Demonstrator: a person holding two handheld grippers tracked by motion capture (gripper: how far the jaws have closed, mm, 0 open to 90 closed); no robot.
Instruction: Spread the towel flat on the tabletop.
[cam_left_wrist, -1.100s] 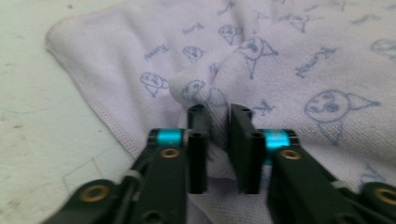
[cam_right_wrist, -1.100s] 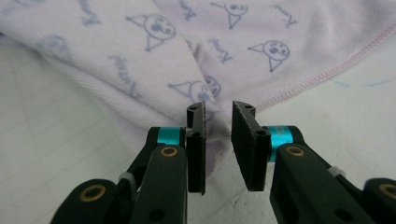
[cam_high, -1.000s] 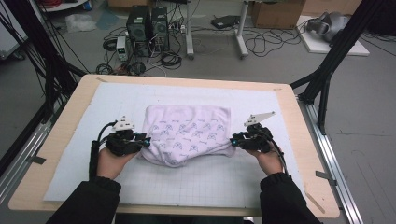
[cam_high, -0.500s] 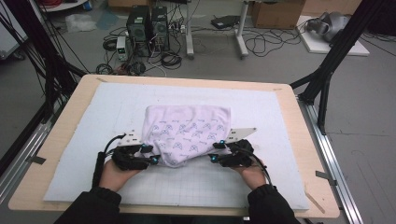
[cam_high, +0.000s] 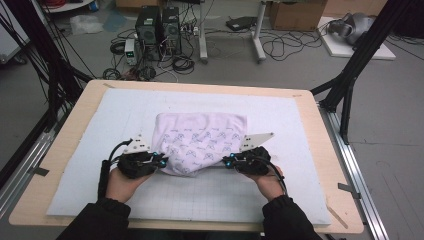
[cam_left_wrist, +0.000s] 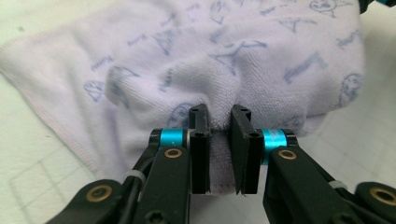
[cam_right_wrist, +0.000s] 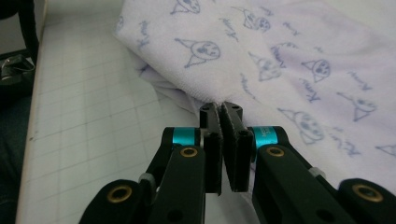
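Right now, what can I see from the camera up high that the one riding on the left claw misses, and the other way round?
High view alone: the whole table, the person's hands, the right claw at the towel's other near corner, and the computers on the floor behind. Left claw view alone: a thick fold of the towel pinched between that claw's two black pads, plus the terry weave close up. Both share the pale towel with its blue cartoon print, the gridded mat, and the left claw gripping the towel's near edge.

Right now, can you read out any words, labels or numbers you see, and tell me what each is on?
None can be read.
Towel: short blue printed words beside cartoon figures, too blurred and stylised to read.
Computer towers on the floor: no readable label.
Gridded mat: lines only, no numbers.
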